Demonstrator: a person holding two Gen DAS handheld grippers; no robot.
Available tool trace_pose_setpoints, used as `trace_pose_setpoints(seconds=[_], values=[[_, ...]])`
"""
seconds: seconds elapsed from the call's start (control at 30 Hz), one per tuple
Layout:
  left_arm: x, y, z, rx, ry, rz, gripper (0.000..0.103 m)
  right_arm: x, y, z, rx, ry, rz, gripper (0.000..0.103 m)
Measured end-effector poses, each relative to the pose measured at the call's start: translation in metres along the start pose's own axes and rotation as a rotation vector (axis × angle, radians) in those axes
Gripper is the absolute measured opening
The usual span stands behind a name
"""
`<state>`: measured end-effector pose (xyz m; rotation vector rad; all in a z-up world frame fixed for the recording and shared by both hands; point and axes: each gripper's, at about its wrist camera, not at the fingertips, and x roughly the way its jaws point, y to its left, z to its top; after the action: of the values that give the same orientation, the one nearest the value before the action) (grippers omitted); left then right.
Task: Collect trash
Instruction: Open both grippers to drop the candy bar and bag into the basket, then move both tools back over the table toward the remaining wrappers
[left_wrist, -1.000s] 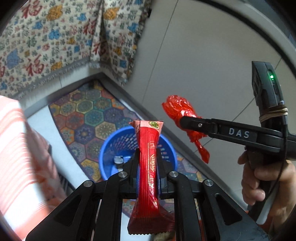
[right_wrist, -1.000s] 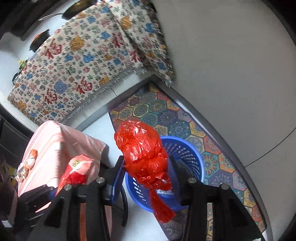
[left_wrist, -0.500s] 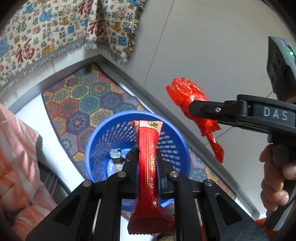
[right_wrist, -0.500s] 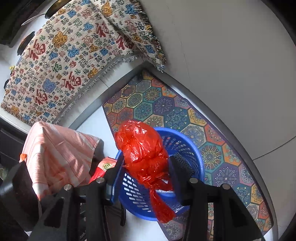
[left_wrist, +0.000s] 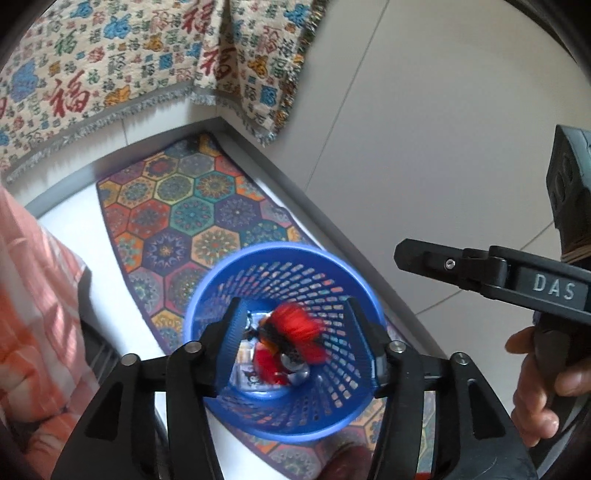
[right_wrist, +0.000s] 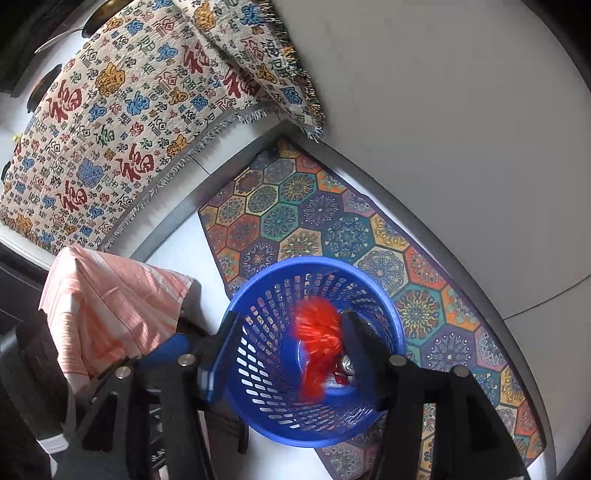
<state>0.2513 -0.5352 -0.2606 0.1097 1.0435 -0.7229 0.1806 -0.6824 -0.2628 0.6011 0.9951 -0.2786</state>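
Observation:
A blue mesh basket (left_wrist: 229, 273) stands on a patterned mat below both grippers. My left gripper (left_wrist: 293, 325) is open and empty right above it. Red trash (left_wrist: 291, 332) lies blurred inside the basket, over a small can and wrappers. My right gripper (right_wrist: 288, 336) is open too, above the same basket (right_wrist: 258, 280). A red plastic bag (right_wrist: 317, 343) shows blurred between its jaws, inside the basket. The right gripper's body (left_wrist: 491, 269) shows at the right of the left wrist view.
A hexagon-patterned mat (right_wrist: 314, 214) lies along the wall's foot. A sofa throw with red characters (right_wrist: 122, 110) hangs behind. An orange striped cloth (right_wrist: 107, 306) drapes at the left. The grey wall (right_wrist: 461, 129) is at the right.
Both grippers have opened. The red wrapper has left the left gripper and the red bag has left the right one; both are now down in the basket. Both grippers moved over the basket.

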Motion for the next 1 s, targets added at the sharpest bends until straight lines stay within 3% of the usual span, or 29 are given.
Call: trace_pose_setpoints(seconds=[0.17, 0.33, 0.4, 0.6, 0.77, 0.87, 1.0], values=[[-0.051, -0.001, -0.002, 0.006, -0.048, 0.014, 0.069, -0.018, 0.016, 0.002, -0.048, -0.064, -0.041, 0.062], [-0.134, 0.009, -0.019, 0.063, -0.138, 0.149, 0.090, -0.062, 0.064, -0.003, -0.209, -0.241, -0.108, 0.066], [-0.168, 0.023, -0.029, 0.071, -0.159, 0.191, 0.094, -0.074, 0.086, -0.011, -0.267, -0.283, -0.111, 0.076], [-0.249, 0.093, -0.076, 0.014, -0.177, 0.352, 0.099, -0.101, 0.165, -0.056, -0.428, -0.324, -0.055, 0.078], [-0.283, 0.181, -0.127, -0.085, -0.129, 0.508, 0.099, -0.106, 0.252, -0.119, -0.546, -0.292, 0.033, 0.079], [-0.300, 0.227, -0.151, -0.143, -0.125, 0.583, 0.099, -0.086, 0.298, -0.162, -0.604, -0.185, 0.103, 0.079], [-0.308, 0.270, -0.170, -0.200, -0.113, 0.634, 0.099, -0.050, 0.357, -0.213, -0.708, -0.079, 0.101, 0.079]])
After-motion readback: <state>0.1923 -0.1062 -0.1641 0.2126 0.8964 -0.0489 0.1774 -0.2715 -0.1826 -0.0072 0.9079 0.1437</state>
